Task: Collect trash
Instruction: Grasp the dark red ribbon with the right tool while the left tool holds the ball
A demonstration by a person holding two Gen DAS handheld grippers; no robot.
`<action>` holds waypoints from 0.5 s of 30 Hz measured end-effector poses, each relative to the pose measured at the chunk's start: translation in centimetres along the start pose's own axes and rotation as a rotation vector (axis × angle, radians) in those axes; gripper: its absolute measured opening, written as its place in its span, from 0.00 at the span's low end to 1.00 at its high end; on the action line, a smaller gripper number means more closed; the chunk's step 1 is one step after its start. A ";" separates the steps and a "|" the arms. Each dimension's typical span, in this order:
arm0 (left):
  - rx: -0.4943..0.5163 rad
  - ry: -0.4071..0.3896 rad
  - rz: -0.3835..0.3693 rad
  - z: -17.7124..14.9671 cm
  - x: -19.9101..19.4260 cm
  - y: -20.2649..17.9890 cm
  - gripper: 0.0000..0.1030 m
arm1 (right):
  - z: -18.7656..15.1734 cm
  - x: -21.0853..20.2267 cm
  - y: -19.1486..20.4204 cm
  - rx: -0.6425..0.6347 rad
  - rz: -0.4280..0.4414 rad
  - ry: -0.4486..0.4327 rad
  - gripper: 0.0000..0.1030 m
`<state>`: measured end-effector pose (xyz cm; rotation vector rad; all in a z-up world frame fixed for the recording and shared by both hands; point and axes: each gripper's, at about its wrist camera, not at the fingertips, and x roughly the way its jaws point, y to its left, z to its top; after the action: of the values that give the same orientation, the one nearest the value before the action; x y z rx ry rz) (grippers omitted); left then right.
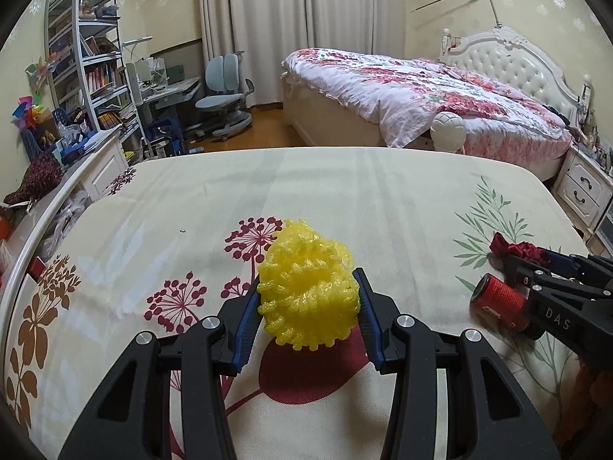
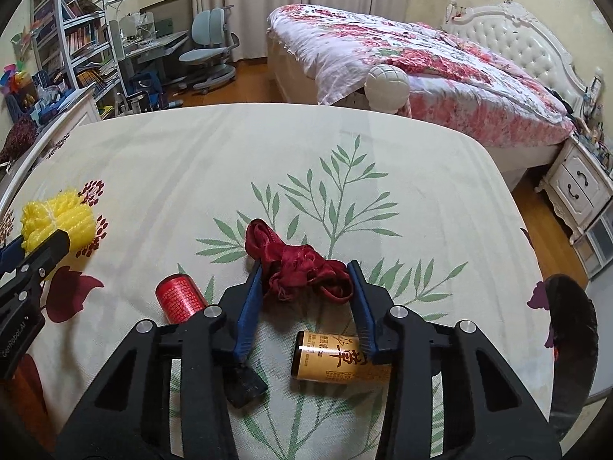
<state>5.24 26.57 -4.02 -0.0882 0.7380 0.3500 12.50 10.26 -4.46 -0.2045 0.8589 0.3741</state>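
Two pieces of trash are flanked by grippers on a cream bedsheet (image 2: 383, 145) printed with green leaves and dark red flowers. A yellow foam net (image 1: 306, 287), crumpled into a ball, is clamped between the blue pads of the left gripper (image 1: 308, 306), whose jaws are partly closed and pressed against both of its sides; in the left wrist view it sits over a red flower print. A crumpled dark red ribbon (image 2: 302, 268) lies on the green leaf print between the tips of the right gripper (image 2: 306, 280), whose jaws stand narrowed about it; whether the pads actually press on the fabric cannot be told. Just left of the right gripper a small red can (image 2: 180, 297) is seen lying on its side, and between the gripper's fingers, nearer the camera, a gold can (image 2: 329, 360) with printed characters lies on its side. A small black object (image 2: 245, 387) is found under the left finger. Beyond the sheet, a bed with a floral quilt (image 2: 402, 50), a white ball (image 2: 387, 90), a blue desk chair (image 1: 224, 88) and a bookshelf (image 1: 88, 50) are visible.
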 end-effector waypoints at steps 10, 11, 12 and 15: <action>-0.011 -0.017 -0.013 -0.6 -1.4 -0.2 0.45 | 0.1 -4.1 -0.7 0.022 0.008 -0.102 0.38; -0.011 -0.021 -0.015 -0.7 -1.6 -0.3 0.45 | 0.0 -4.4 -0.8 0.022 0.007 -0.108 0.38; -0.009 -0.023 -0.018 -0.8 -1.9 -0.4 0.45 | -0.1 -4.9 -1.0 0.024 0.005 -0.114 0.39; -0.003 -0.033 -0.026 -1.1 -2.8 -1.1 0.45 | -0.9 -6.2 -1.8 0.033 -0.004 -0.127 0.39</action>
<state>3.05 24.51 -2.97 -0.0950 0.7028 0.3268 8.92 6.80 -0.23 -0.1498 0.7393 0.3653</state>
